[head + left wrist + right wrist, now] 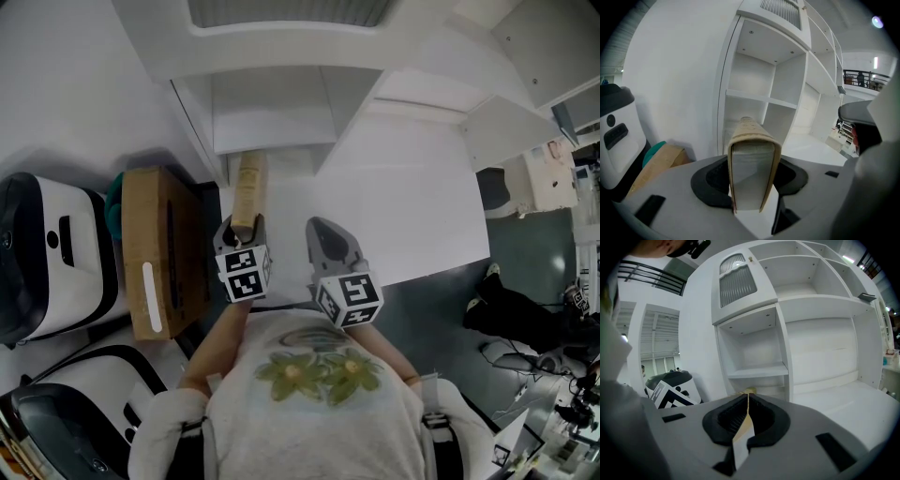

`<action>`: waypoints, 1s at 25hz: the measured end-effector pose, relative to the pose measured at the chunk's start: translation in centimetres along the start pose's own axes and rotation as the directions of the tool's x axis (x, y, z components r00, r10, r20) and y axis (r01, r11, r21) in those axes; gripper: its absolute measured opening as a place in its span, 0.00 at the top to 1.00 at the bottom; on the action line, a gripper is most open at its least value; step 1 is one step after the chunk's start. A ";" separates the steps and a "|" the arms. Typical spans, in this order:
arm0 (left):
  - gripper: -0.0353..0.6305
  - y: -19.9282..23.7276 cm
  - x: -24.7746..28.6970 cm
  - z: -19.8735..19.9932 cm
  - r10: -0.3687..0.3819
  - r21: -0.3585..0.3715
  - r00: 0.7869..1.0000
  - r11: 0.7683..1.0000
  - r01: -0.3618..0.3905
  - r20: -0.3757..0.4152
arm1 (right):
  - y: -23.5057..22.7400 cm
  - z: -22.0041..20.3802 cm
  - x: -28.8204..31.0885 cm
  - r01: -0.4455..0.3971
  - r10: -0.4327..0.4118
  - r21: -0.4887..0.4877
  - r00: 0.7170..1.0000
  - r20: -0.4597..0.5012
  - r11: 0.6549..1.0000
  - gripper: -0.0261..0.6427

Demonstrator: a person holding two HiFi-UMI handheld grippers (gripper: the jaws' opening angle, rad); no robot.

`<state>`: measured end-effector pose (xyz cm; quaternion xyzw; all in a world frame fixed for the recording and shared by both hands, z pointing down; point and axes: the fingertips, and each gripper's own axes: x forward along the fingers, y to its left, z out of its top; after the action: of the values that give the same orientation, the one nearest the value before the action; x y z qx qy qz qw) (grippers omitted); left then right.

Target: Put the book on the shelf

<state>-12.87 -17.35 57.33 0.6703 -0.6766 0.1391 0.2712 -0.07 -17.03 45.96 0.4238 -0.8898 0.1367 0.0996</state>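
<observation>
Head view: left gripper (242, 227) clamps the book (249, 190), spine up, pointing at the shelf (272, 117). A box (155, 248) and a white machine (47, 248) stand to the left. Right gripper (325, 234) is alongside, closed and empty.

Left gripper view: book (752, 166) sits upright between the pads, facing the shelf's (759, 93) low left bay. The box (658, 164) is near left.

Right gripper view: jaws together, shelf (787, 324) beyond.

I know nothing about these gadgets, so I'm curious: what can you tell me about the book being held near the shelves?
The book is thick, with a tan, cloth-like cover and pale page edges. Faint print runs along its spine. It is closed and stands on edge with the spine up, pointing toward the white shelf. The left gripper clamps its near end, one jaw on each cover. Nothing else touches it. It hangs in the air in front of the lower compartments, not yet on the shelf.
</observation>
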 end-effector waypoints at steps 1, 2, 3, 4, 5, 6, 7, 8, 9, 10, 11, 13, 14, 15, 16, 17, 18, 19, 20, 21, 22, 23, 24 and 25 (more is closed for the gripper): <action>0.59 -0.2 0.2 -0.1 -0.003 0.004 1.000 1.000 0.003 -0.004 | 0.0 0.0 0.0 0.000 0.000 0.002 1.000 0.000 1.000 0.91; 0.59 -0.3 0.4 -0.2 -0.007 0.006 1.000 1.000 0.007 -0.009 | 0.0 -0.1 0.1 0.000 0.000 0.004 1.000 -0.001 1.000 0.91; 0.59 -0.5 0.6 -0.3 -0.012 0.008 1.000 1.000 0.012 -0.014 | -0.1 -0.1 0.1 0.000 0.000 0.006 1.000 -0.001 1.000 0.91; 0.59 -0.6 0.8 -0.5 -0.017 0.008 1.000 1.000 0.017 -0.023 | -0.1 -0.2 0.1 -0.001 0.001 0.009 1.000 -0.003 1.000 0.91; 0.59 -0.8 1.0 -0.8 -0.022 0.006 0.999 1.000 0.022 -0.036 | -0.1 -0.3 0.2 -0.001 0.001 0.010 1.000 -0.004 1.000 0.91; 0.59 -0.8 1.2 -1.2 -0.026 0.003 0.998 1.000 0.026 -0.050 | 0.0 -0.4 0.2 -0.002 0.002 0.011 1.000 -0.005 1.000 0.91; 0.59 -0.9 1.3 -1.4 -0.030 -0.001 0.998 1.000 0.030 -0.057 | 0.0 -0.4 0.2 -0.004 0.004 0.011 1.000 -0.007 1.000 0.91; 0.59 -0.9 1.4 -1.6 -0.034 -0.005 0.998 0.999 0.034 -0.061 | 0.0 -0.5 0.3 -0.005 0.005 0.011 1.000 -0.008 1.000 0.91; 0.59 -1.1 1.5 -1.7 -0.039 -0.010 0.997 0.999 0.038 -0.070 | 0.0 -0.5 0.3 -0.006 0.006 0.011 1.000 -0.009 1.000 0.91; 0.59 -1.2 1.5 -1.8 -0.044 -0.014 0.996 0.999 0.043 -0.081 | 0.0 -0.5 0.4 -0.007 0.007 0.011 1.000 -0.010 1.000 0.91; 0.59 -1.4 1.6 -2.0 -0.049 -0.014 0.995 0.999 0.048 -0.089 | -0.1 -0.5 0.4 -0.007 0.007 0.011 1.000 -0.011 1.000 0.91; 0.59 -1.7 1.7 -2.2 -0.055 -0.005 0.994 0.998 0.055 -0.099 | -0.2 -0.6 0.5 -0.008 0.008 0.013 1.000 -0.014 1.000 0.91; 0.59 -1.9 1.8 -2.3 -0.056 0.001 0.993 0.998 0.056 -0.107 | -0.3 -0.6 0.5 -0.009 0.009 0.013 1.000 -0.016 1.000 0.91; 0.59 -2.0 1.9 -2.5 -0.056 0.005 0.992 0.998 0.057 -0.115 | -0.3 -0.6 0.6 -0.011 0.011 0.014 1.000 -0.017 1.000 0.91; 0.59 -2.2 2.0 -2.6 -0.059 0.007 0.991 0.998 0.061 -0.121 | -0.3 -0.6 0.6 -0.013 0.013 0.015 1.000 -0.018 1.000 0.91; 0.58 -2.4 2.1 -2.6 -0.066 0.008 0.990 0.998 0.067 -0.124 | -0.3 -0.6 0.7 -0.015 0.015 0.015 1.000 -0.019 1.000 0.91; 0.58 -2.7 2.2 -2.6 -0.074 0.008 0.989 0.997 0.076 -0.128 | -0.3 -0.6 0.8 -0.017 0.018 0.016 1.000 -0.020 1.000 0.91; 0.57 -3.0 2.3 -2.6 -0.084 0.006 0.987 0.996 0.086 -0.135 | -0.3 -0.6 0.8 -0.019 0.020 0.017 1.000 -0.020 1.000 0.91; 0.56 -3.3 2.4 -2.7 -0.096 0.002 0.985 0.995 0.097 -0.145 | -0.3 -0.6 0.9 -0.021 0.021 0.017 1.000 -0.020 1.000 0.91; 0.56 -3.6 2.5 -2.8 -0.107 -0.004 0.982 0.994 0.108 -0.157 | -0.3 -0.5 1.0 -0.022 0.023 0.018 1.000 -0.020 1.000 0.91; 0.55 -3.8 2.6 -2.8 -0.117 -0.008 0.979 0.993 0.117 -0.166 | -0.3 -0.5 1.1 -0.023 0.023 0.019 1.000 -0.019 1.000 0.91; 0.54 -4.0 2.6 -2.9 -0.125 -0.011 0.977 0.992 0.125 -0.174 | -0.3 -0.5 1.1 -0.024 0.024 0.020 1.000 -0.019 1.000 0.91; 0.53 -4.2 2.7 -3.0 -0.131 -0.013 0.975 0.991 0.131 -0.180 | -0.4 -0.5 1.2 -0.023 0.024 0.020 1.000 -0.020 1.000 0.91; 0.53 -4.3 2.7 -3.1 -0.136 -0.013 0.973 0.991 0.136 -0.184 | -0.4 -0.5 1.2 -0.023 0.023 0.021 1.000 -0.020 1.000 0.91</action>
<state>-7.94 -18.21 60.58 0.6990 -0.6013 0.1815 0.3419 -0.47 -18.00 46.81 0.4131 -0.8921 0.1514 0.1029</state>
